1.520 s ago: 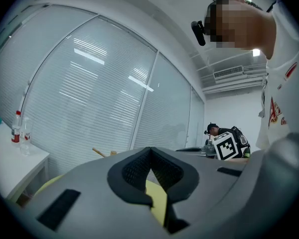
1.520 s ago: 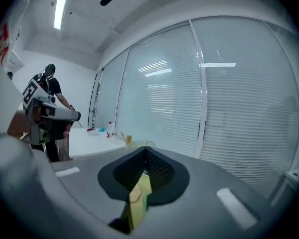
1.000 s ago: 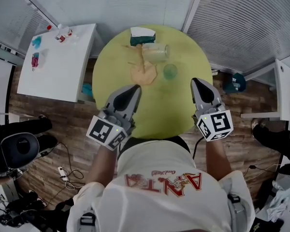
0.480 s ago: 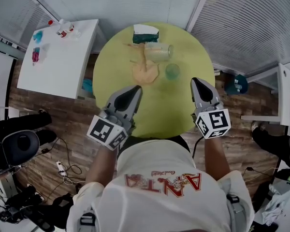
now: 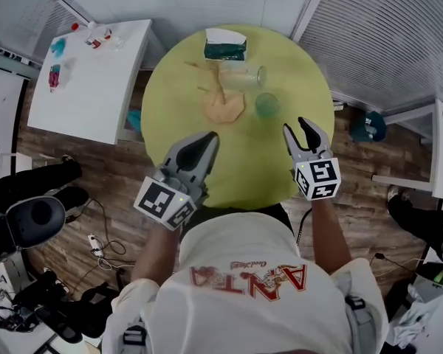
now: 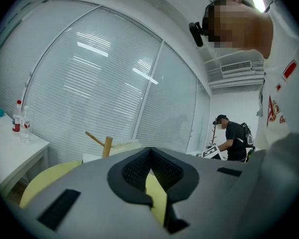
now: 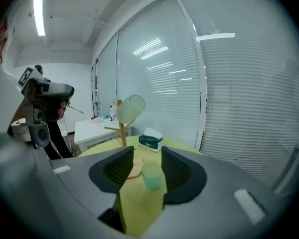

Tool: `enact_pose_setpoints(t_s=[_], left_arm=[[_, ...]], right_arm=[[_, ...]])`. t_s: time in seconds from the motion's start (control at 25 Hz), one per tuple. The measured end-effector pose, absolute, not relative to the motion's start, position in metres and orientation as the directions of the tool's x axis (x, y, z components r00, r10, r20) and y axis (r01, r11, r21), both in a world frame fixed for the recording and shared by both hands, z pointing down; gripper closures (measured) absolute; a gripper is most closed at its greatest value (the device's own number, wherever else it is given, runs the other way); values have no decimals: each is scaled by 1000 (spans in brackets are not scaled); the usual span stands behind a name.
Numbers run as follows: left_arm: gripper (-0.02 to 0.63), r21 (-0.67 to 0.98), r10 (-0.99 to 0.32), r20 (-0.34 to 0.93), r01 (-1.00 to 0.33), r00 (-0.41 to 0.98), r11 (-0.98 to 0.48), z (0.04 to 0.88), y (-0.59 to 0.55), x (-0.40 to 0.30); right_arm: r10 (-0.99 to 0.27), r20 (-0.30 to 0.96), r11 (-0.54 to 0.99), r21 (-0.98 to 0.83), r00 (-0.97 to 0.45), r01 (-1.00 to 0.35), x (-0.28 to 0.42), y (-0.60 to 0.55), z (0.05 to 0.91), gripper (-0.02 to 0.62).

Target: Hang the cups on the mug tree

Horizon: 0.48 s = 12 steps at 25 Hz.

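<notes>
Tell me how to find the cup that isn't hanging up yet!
On the round yellow-green table, find the wooden mug tree near the far side. Just right of its base stands a green cup. It is the only one upright on the table; the other, clear cup hangs tilted on the tree.

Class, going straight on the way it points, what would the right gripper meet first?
Probably the green cup: it stands framed ahead of the right gripper, whose jaws have just been opening, with nothing between them yet. The gap to it is hard to judge.
</notes>
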<state>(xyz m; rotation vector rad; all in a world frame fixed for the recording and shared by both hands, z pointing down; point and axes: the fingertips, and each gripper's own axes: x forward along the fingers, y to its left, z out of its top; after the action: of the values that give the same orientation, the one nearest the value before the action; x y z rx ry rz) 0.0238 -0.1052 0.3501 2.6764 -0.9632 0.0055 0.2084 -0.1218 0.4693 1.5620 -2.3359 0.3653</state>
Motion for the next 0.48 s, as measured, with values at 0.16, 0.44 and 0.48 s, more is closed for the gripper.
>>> enact_pose_setpoints(t_s=[0.16,0.44,0.48], left_arm=[[597,283,-634,138,-643,761,-711,363,-108,28],[597,295,-663,199,-689,722,-662,388,-111,30],[597,296,-668,206,-696,715,-654,391,-112,29]], right_arm=[[-795,479,397,-52,-372,-916,211,-134,524,356],[-709,596,461,-13,-377,-887,212,-163,608,289],[-697,609,471,-12,-380,-882,211,-169,618,283]])
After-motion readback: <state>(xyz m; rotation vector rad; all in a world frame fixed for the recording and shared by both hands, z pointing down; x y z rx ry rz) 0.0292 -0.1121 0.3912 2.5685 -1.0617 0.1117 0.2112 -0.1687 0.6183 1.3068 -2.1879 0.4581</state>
